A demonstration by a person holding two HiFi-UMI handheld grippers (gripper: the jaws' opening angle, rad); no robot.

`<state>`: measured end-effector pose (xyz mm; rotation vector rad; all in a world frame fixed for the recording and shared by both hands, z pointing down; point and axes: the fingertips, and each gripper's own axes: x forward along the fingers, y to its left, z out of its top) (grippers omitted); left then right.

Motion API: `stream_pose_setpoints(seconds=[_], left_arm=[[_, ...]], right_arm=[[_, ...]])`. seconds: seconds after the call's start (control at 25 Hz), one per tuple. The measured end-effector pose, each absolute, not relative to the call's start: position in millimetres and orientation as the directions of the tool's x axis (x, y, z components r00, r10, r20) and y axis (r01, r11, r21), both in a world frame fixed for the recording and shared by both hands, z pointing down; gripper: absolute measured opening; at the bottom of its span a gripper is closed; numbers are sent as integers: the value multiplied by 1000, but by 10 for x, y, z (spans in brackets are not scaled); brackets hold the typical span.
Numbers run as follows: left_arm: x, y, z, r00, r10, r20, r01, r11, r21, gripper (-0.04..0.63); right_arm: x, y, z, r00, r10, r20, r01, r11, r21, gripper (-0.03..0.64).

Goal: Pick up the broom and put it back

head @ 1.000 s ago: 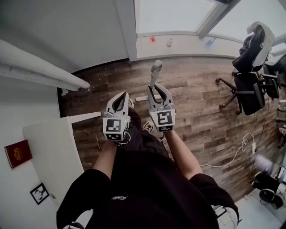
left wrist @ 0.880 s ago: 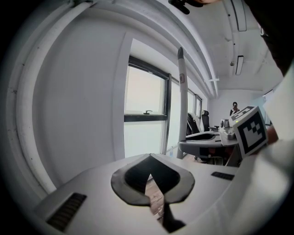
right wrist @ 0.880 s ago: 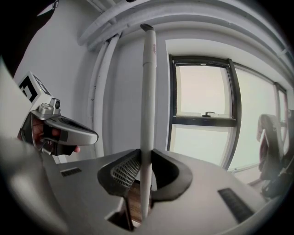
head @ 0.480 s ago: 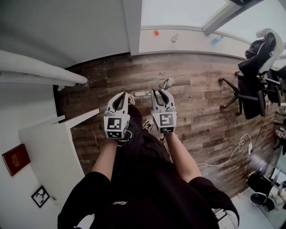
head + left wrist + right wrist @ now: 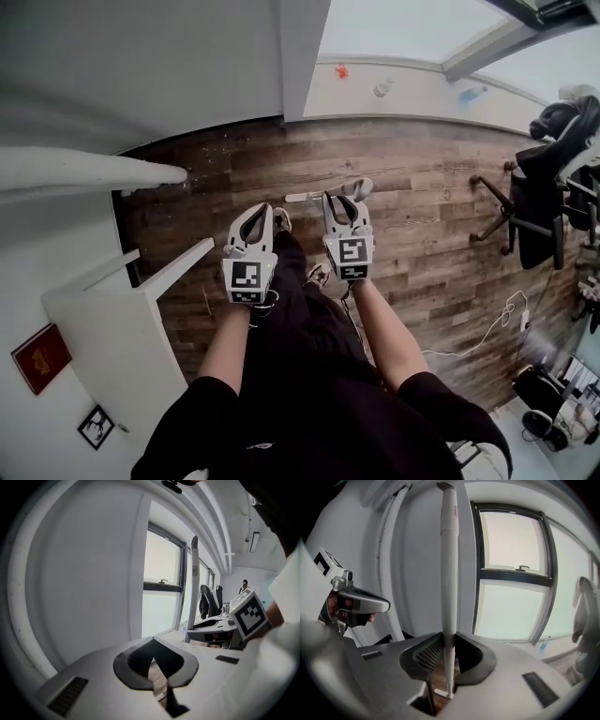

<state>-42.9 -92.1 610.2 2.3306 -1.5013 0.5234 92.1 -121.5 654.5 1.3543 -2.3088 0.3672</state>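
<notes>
The broom is a long white pole (image 5: 449,569) that stands upright between the jaws of my right gripper (image 5: 449,639), which is shut on it. In the head view the pole's top (image 5: 360,187) shows just past my right gripper (image 5: 342,200), and its lower end (image 5: 298,197) sits by the wooden floor. My left gripper (image 5: 258,212) is held beside it to the left, apart from the pole. Its jaws (image 5: 153,643) meet at the tips with nothing between them. The left gripper view shows the pole (image 5: 193,583) rising to the right.
A white pipe (image 5: 103,173) runs along the wall at left, above a white desk (image 5: 112,309). An office chair with a jacket (image 5: 548,187) stands at right. A cable (image 5: 511,309) lies on the floor. Bottles (image 5: 382,88) sit by the window.
Both grippers have come down and a little nearer the floor. The broom's top has sunk with the right gripper and now sits close to its tips.
</notes>
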Motion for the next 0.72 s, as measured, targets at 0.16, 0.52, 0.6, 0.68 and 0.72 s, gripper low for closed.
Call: stream_pose_setpoints(seconds=[0.16,0.52,0.6,0.68,0.72], left_arm=[[-500,-1145,6290,374,-789,487,-919,-387,78,0],[-662,-1560,6494,393,-768,505,-910,-404,93,0],[-679,-1667,6537,396,-764,509,-908,-408,94,0],[-698,-1776,6564,397,-763,510,-908,-407,98,0],[-710,-1824,6574,397,-763,511,-909,-405,101,0]], right_arm=[[772,-1449,6886,-431,-719,545,-857,515,0,91],[524,-2039,7434,-420,-675,607,-854,520,-12,91],[479,-2193,7488,-423,-677,603,-852,524,-9,91],[414,-2377,7501,-428,-683,592,-850,527,-6,91],[378,-2470,7504,-428,-686,588,-851,526,-6,91]])
